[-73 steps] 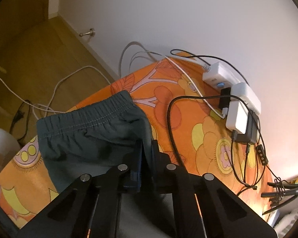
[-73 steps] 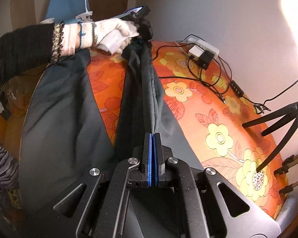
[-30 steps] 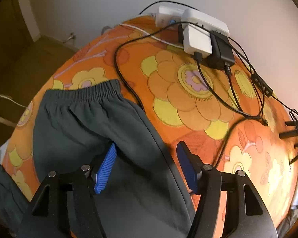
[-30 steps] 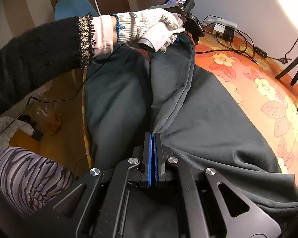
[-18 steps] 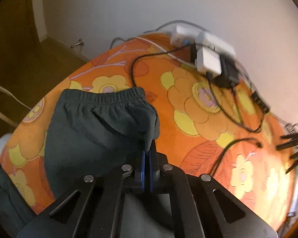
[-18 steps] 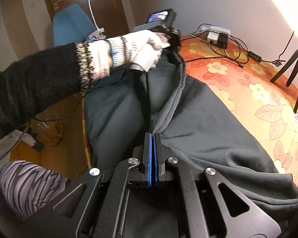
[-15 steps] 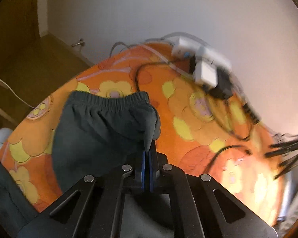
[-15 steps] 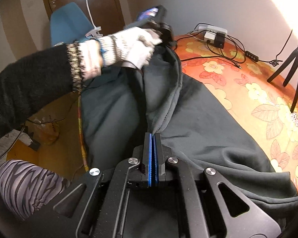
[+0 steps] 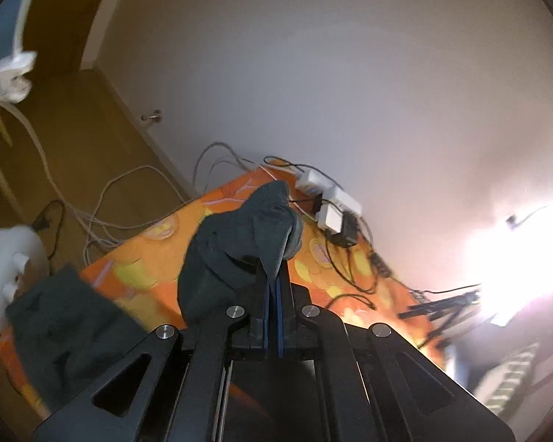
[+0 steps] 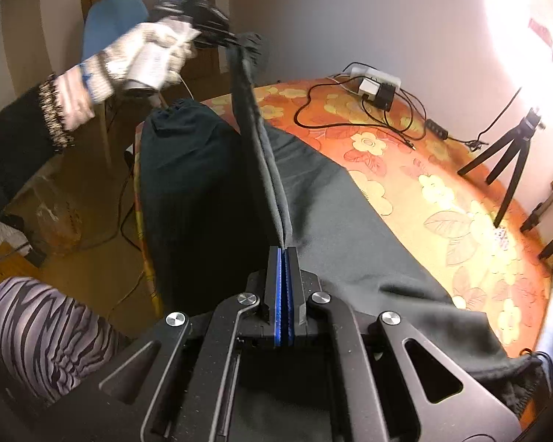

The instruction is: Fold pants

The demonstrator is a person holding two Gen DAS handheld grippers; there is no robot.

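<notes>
Mid-fold. Left gripper (image 9: pixel 272 287) jaws clamped on the pants (image 10: pixel 202 169) cuff, held high; right gripper (image 10: pixel 284 258) jaws clamped on the same edge lower down. Rest of the pants lies on the flowered table (image 10: pixel 442 184). Next, likely: carry the taut edge across, lay it flat.

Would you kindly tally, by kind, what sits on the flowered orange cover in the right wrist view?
Dark pants, pinched by both the left gripper and the right gripper: 1
White power strip with plugged adapters: 1
Black tripod: 1
Inline cable switch: 1
Total: 4
</notes>
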